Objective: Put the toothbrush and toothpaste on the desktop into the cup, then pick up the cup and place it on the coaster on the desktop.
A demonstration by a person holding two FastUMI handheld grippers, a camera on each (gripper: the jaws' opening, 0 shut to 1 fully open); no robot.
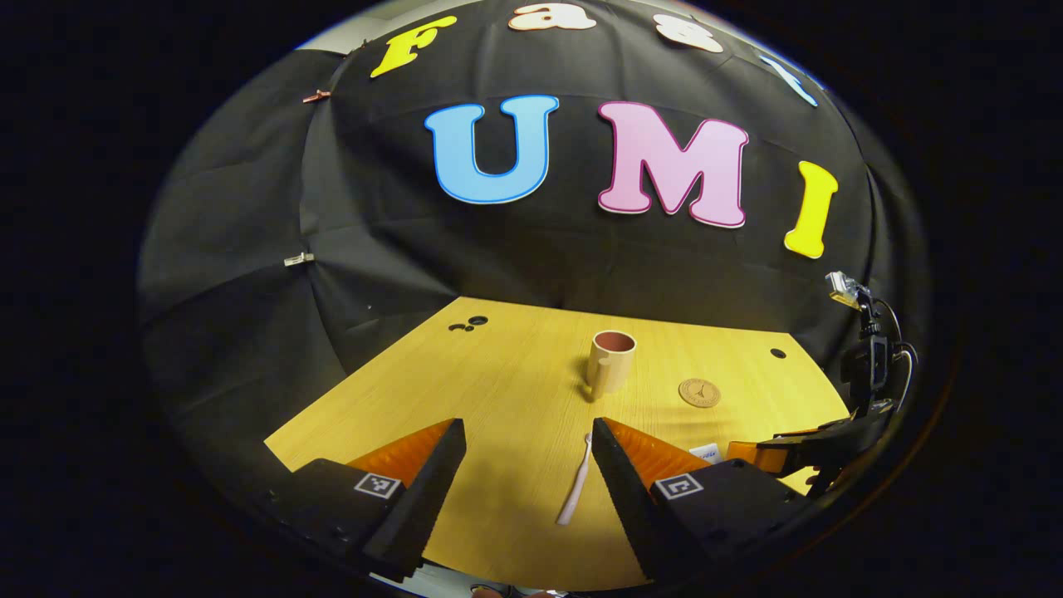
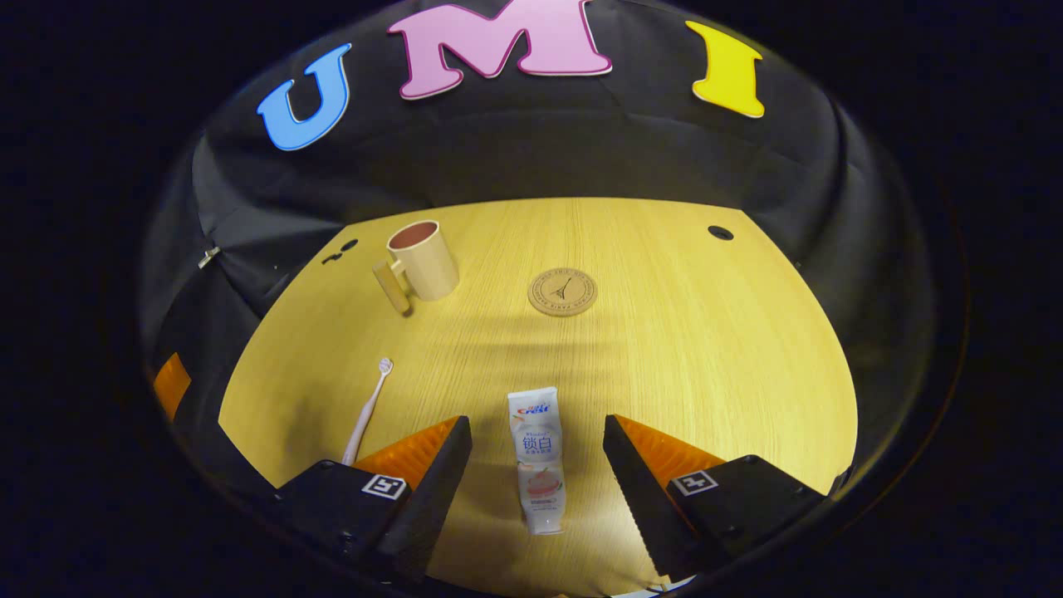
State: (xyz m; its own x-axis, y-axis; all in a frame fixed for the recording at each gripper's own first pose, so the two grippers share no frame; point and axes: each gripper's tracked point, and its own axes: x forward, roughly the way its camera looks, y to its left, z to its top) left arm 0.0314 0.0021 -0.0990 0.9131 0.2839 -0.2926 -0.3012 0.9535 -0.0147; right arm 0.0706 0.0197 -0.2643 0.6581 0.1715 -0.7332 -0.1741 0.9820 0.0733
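Both grippers are wide apart, holding nothing. The left gripper (image 1: 528, 453) has the thin white toothbrush (image 1: 575, 488) between its fingers on the yellow wooden tabletop (image 2: 706, 349). The right gripper (image 2: 538, 453) has the white toothpaste tube (image 2: 537, 461) between its fingers. The tan cup (image 2: 422, 260) stands near the round brown coaster (image 2: 562, 291).

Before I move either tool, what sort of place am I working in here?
Most likely a staged recording booth, not a real bathroom: a bare wooden desktop backed by a black cloth wall, with a few props laid out, a cup, a coaster, a toothbrush and toothpaste.
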